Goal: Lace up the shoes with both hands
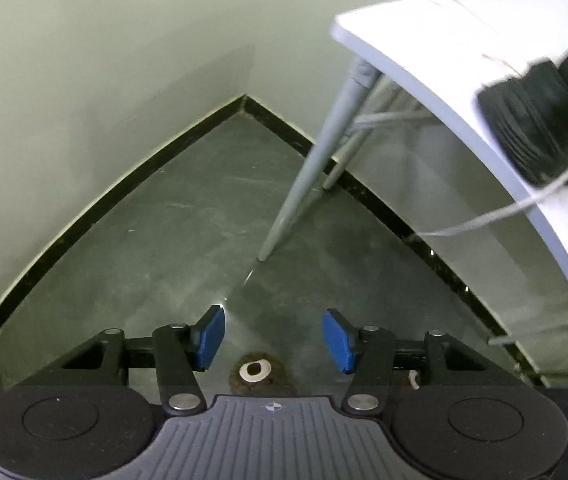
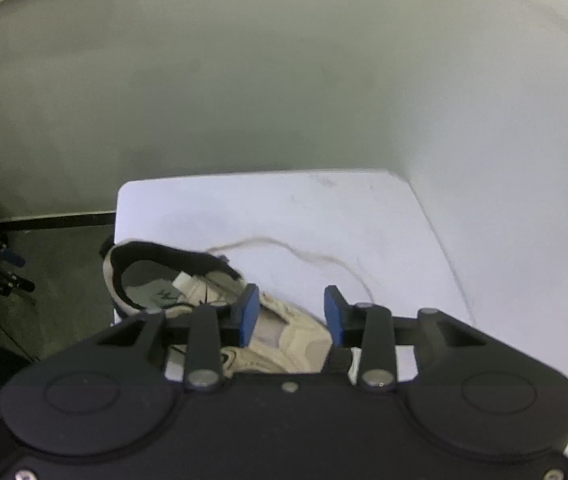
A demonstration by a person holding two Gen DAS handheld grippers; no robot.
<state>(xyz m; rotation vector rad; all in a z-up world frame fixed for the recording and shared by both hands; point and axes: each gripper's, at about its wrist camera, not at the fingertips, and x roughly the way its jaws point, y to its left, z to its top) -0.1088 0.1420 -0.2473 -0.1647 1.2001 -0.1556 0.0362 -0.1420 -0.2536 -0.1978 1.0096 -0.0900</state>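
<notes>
White bench (image 1: 436,60) fills the upper right of the left wrist view, seen from beside and below its edge; the shoe (image 1: 536,128), blurred, sits near that edge with its dark sole towards the camera, and a lace (image 1: 480,222) hangs over the rim; the left gripper (image 1: 273,340) points down at the floor (image 1: 163,240), well apart from the shoe, jaws about half open with nothing between them; judged, it is parked off the work and must come back to the lace; no writing is legible.

Beige shoe (image 2: 284,332) in the right wrist view lies on the bench (image 2: 324,208) near its left edge; the right gripper (image 2: 290,314) hovers just above it, jaws partly open, gripping nothing; the lace (image 2: 284,246) trails loose across the bench beyond; the tongue label (image 2: 181,282) is too blurred to read.
</notes>
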